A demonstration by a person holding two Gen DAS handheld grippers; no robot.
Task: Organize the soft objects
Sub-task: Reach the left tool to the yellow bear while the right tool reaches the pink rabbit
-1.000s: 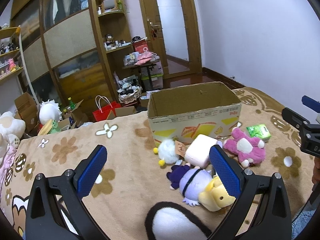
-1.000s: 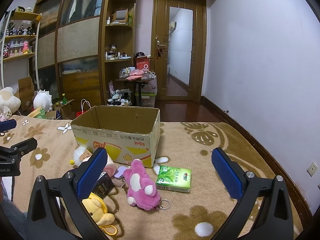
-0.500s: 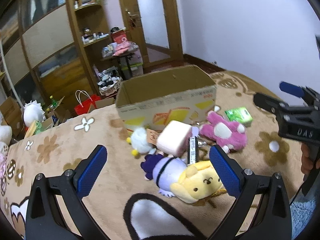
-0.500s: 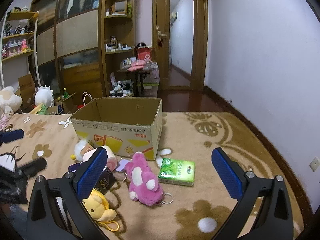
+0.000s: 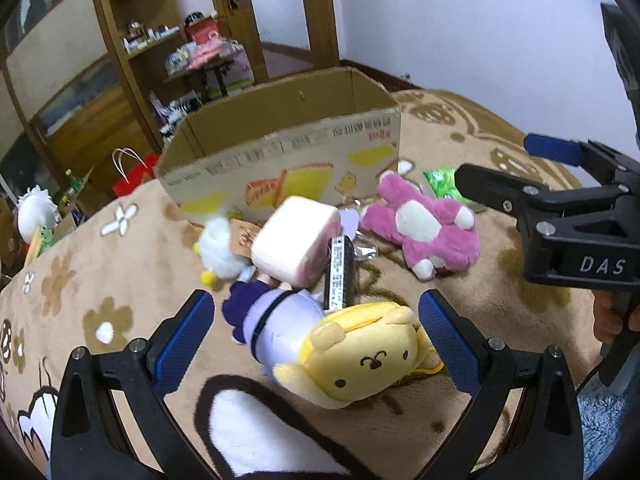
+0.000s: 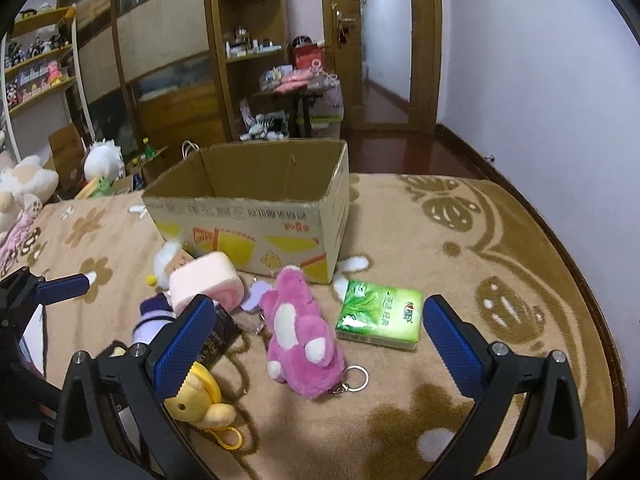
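An open cardboard box (image 5: 288,156) (image 6: 256,216) stands on the brown flowered blanket. Soft toys lie in front of it: a yellow dog plush (image 5: 360,360) (image 6: 196,400), a purple doll (image 5: 268,316), a pink roll-cake cushion (image 5: 296,240) (image 6: 204,280), a white plush (image 5: 218,248) and a pink bear with a key ring (image 5: 424,228) (image 6: 300,332). My left gripper (image 5: 316,336) is open, its jaws either side of the yellow dog, just above it. My right gripper (image 6: 316,336) is open above the pink bear and shows in the left wrist view (image 5: 520,168).
A green tissue pack (image 6: 380,314) lies right of the pink bear. A black packaged item (image 5: 340,276) lies among the toys. Wooden shelves, a door and floor clutter stand behind the bed. More plush toys (image 6: 24,184) sit at far left.
My left gripper has moved forward and down toward the toy pile, so the yellow dog now lies between its jaws. My right gripper has moved closer to the pink bear.
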